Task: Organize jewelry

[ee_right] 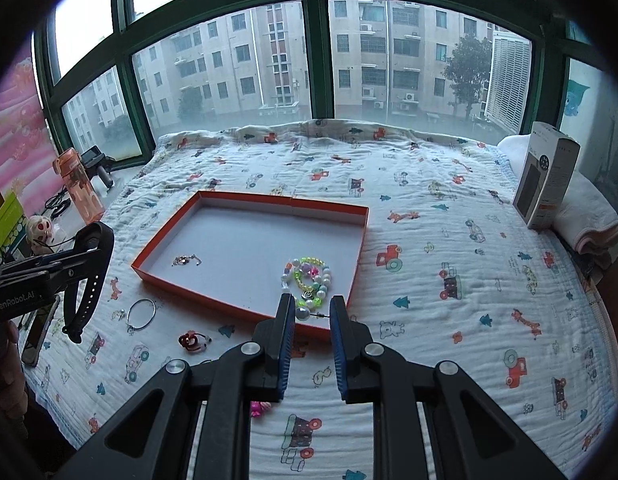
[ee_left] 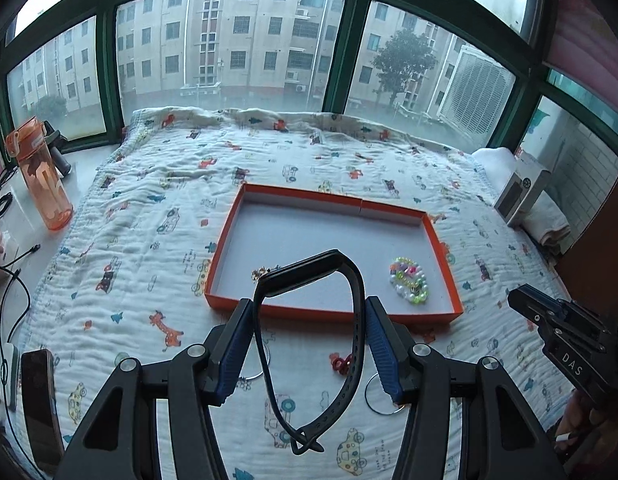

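The left claw [ee_left: 309, 312] holds a black band [ee_left: 309, 344] between its blue pads, jaws spread wide with the looped strap pressed between them; the band hangs lifted above the blanket [ee_left: 149, 200], just short of the near wall of the orange tray [ee_left: 333, 316]. The right claw [ee_right: 312, 312] hangs partly open with nothing clearly between its pads, its tips over the tray's near wall, just beside a heap of beads [ee_right: 309, 280] in the tray's near right corner. One pearl with a thin pin [ee_right: 303, 313] lies between the tips; whether the pads touch it cannot be told. A small chain [ee_right: 186, 260] lies in the tray's left part, well apart from the beads. On the blanket before the tray lie a wire bangle [ee_right: 141, 314] and a red ring [ee_right: 191, 340], apart from each other. An orange bottle [ee_left: 41, 176] stands upright far left on the sill.
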A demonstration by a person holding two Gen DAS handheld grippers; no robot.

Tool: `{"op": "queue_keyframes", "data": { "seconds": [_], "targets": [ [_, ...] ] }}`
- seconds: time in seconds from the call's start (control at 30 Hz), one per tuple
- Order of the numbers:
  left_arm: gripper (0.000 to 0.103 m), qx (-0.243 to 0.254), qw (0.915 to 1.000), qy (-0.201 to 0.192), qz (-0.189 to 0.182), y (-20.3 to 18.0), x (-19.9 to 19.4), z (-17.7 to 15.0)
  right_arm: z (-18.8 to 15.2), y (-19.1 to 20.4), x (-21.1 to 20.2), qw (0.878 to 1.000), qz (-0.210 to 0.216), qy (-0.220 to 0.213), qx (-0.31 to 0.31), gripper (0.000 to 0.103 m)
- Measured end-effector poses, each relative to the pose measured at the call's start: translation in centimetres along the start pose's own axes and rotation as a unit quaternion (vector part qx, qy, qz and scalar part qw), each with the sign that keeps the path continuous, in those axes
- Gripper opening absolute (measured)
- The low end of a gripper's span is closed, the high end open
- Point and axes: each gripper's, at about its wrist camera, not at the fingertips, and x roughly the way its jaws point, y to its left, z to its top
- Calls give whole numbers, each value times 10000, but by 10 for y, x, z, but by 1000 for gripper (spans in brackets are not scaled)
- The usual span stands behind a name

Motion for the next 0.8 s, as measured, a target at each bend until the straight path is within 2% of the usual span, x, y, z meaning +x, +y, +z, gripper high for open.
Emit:
{"op": "queue_keyframes", "data": {
  "seconds": [0.37,0.8],
  "targets": [
    [59,59,9983,-570,-54,0,-5,32,21,4,-4,9996,14,-270,35,20],
    [59,178,9960,-861,174,3,14,53,38,3,7,9993,-5,-373,76,20]
  ]
}}
